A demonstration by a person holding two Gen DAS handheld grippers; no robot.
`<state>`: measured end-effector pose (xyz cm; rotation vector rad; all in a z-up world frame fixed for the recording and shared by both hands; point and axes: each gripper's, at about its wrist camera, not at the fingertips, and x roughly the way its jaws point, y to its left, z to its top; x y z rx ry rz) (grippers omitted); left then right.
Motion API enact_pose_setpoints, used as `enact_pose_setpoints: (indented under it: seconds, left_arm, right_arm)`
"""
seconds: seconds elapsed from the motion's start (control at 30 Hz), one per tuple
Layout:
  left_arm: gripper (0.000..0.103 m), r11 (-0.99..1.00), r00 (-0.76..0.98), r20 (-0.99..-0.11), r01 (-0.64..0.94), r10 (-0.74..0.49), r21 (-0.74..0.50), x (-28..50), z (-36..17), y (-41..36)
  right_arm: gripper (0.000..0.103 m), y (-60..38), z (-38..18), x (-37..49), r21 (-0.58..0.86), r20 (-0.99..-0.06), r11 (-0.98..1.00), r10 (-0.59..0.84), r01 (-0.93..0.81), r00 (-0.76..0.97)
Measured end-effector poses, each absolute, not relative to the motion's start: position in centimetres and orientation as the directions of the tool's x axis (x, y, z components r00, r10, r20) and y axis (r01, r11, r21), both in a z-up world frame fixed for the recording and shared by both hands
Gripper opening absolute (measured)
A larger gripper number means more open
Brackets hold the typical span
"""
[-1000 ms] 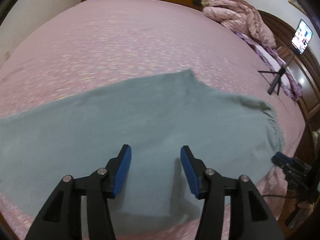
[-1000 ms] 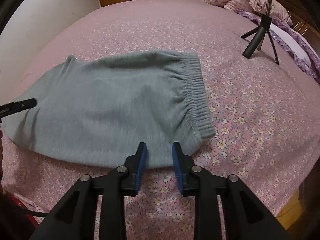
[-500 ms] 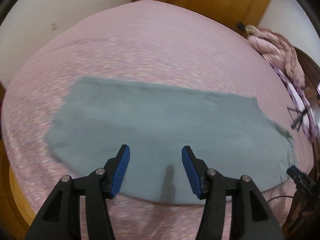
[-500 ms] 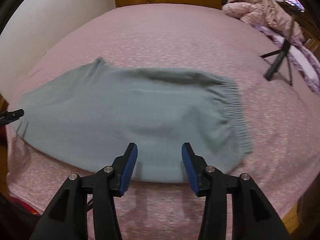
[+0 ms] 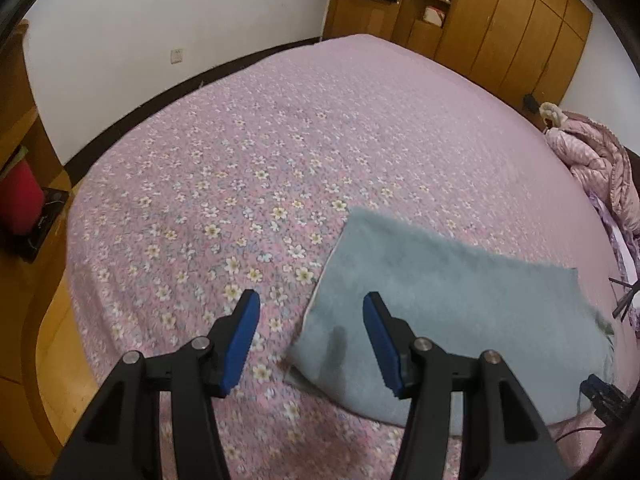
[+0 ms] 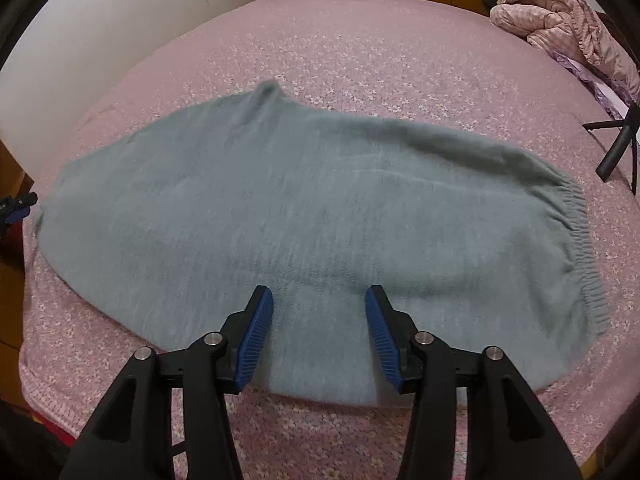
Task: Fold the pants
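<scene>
- Pants [image 6: 320, 216] lie flat on the flowered bed cover [image 5: 248, 168], near the front edge of the bed, folded lengthwise into one long grey band; the elastic waistband [image 6: 580, 240] is at the right end and the leg end [image 5: 352, 240] at the left.
- Right gripper [image 6: 319, 328] hangs above the near edge of the cloth, released and wide apart, holding nothing. A second ago its fingers were nearly together at the waistband corner; it has since opened and pulled back toward the middle of the band.
- Left gripper [image 5: 311, 344] is likewise released and empty. It has swung left along the garment: earlier it was over the middle of the cloth, now it is above the leg end, one finger over the bare cover, the other over grey fabric.
- Judgement: the lengthwise fold looks finished and let go; the left tool seems placed to take the leg hem for a crosswise fold toward the waistband.
- Further back: a tripod [image 6: 618, 140] stands on the bed to the right, a crumpled pink quilt [image 6: 560, 16] lies at the far corner, and wooden wardrobes [image 5: 500, 28] line the wall.
</scene>
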<state>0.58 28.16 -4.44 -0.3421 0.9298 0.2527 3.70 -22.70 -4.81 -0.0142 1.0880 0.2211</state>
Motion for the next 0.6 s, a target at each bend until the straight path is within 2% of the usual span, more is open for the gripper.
enact_pose_setpoints:
  seconds: [0.13, 0.2, 0.3, 0.6]
  left_arm:
    - [0.056, 0.901, 0.580, -0.814, -0.335, -0.032, -0.274, 0.6, -5.9, 28.2]
    - [0.053, 0.894, 0.571, -0.819, -0.332, -0.063, -0.300, 0.3, -6.7, 27.7]
    - [0.048, 0.906, 0.578, -0.815, -0.327, -0.034, -0.270, -0.4, -7.1, 26.8]
    - [0.048, 0.897, 0.594, -0.804, -0.366, 0.019, -0.249, -2.0, -7.4, 25.6]
  right_arm:
    - [0.063, -22.1, -5.0, 3.3, 0.083, -0.873, 0.976, 0.169, -0.203, 0.458]
    - [0.065, -22.1, -5.0, 3.0, 0.073, -0.871, 0.975, 0.164, -0.208, 0.463]
    - [0.067, -22.0, -5.1, 2.9, 0.069, -0.868, 0.975, 0.163, -0.211, 0.468]
    - [0.069, -22.0, -5.3, 2.7, 0.093, -0.857, 0.975, 0.182, -0.201, 0.482]
